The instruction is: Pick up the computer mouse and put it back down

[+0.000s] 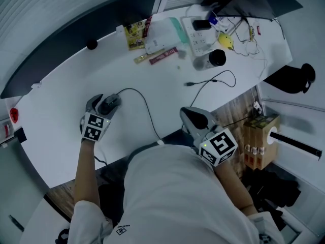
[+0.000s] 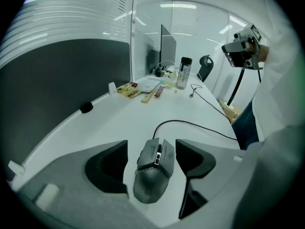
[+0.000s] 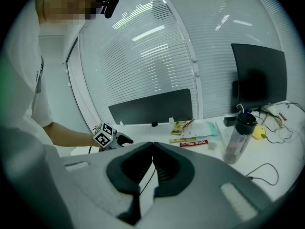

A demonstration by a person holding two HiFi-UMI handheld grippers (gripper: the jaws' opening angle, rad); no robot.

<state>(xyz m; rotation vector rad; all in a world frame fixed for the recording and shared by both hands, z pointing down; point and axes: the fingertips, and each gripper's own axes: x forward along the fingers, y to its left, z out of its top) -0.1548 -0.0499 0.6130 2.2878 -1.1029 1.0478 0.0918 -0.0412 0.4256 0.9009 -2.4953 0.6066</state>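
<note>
A grey wired computer mouse (image 2: 152,170) rests on the white desk (image 1: 167,93), its cable (image 1: 144,105) curving off toward the front edge. My left gripper (image 2: 151,148) is open around the mouse, one jaw on each side with a narrow gap showing at both. In the head view the mouse (image 1: 109,101) sits at the desk's left, inside the left gripper (image 1: 103,107). My right gripper (image 1: 195,118) hovers over the desk's front edge, to the right and away from the mouse. In the right gripper view the right gripper (image 3: 152,146) is shut, tips touching, nothing held.
At the back of the desk lie snack packets (image 1: 135,34), a desk phone (image 1: 197,35), a clear bottle (image 1: 209,59) on its side, a yellow object (image 1: 226,41) and a loose black cable (image 1: 213,80). A dark partition (image 1: 76,34) borders the far edge. A cardboard box (image 1: 260,136) stands right of the desk.
</note>
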